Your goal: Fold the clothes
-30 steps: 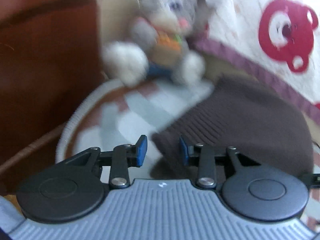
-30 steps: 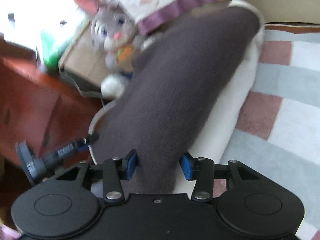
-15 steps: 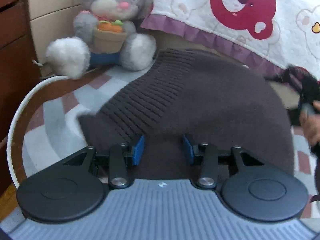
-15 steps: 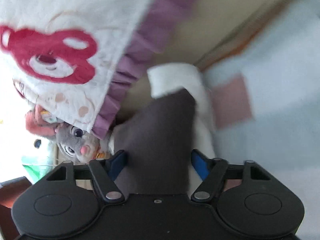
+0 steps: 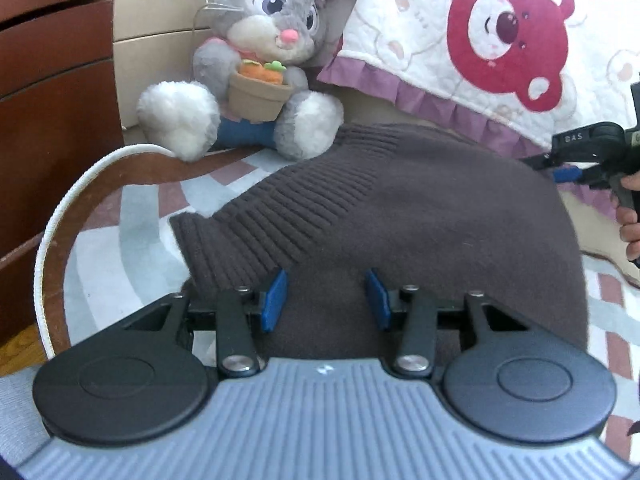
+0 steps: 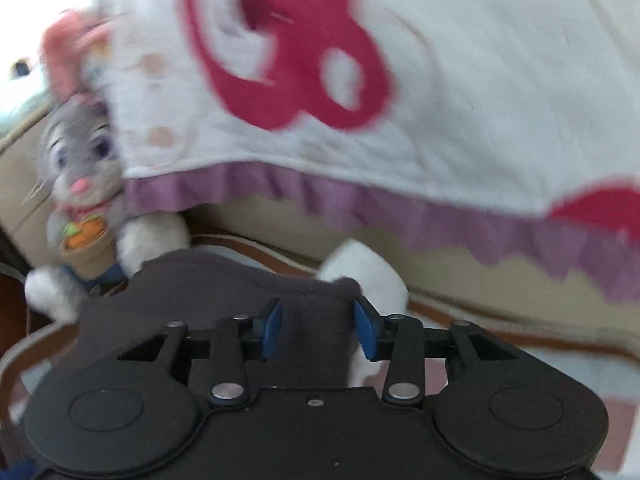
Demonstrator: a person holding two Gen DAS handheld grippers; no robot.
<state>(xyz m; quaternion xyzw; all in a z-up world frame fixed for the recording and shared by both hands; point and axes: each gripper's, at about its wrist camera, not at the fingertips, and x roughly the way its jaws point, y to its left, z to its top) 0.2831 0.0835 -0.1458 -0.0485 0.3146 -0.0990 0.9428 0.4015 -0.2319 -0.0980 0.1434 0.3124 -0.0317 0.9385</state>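
A dark brown knit sweater (image 5: 420, 216) lies on a checked rug (image 5: 116, 240), its ribbed hem toward the left. My left gripper (image 5: 326, 300) hovers low over the near part of the sweater. Its blue pads stand apart, with brown fabric showing between them and no pinch visible. In the right wrist view a bunched fold of the sweater (image 6: 240, 280) fills the gap of my right gripper (image 6: 318, 328). Its jaws are closing and the pads press on the fold. White cloth (image 6: 372, 272) shows beside that fold. A person's hand (image 5: 632, 216) holds the right gripper at the right edge.
A grey plush rabbit (image 5: 256, 72) sits behind the sweater. Beside it a white quilt with red bears and a purple frill (image 5: 508, 36) hangs down. Dark wooden drawers (image 5: 52, 80) stand on the left, and a white cord (image 5: 60, 208) curves along the rug's edge.
The left gripper moved from the sweater's left edge to over its body, with its pads a little wider. The right gripper swung up and turned toward the quilt, brown fabric staying between its pads.
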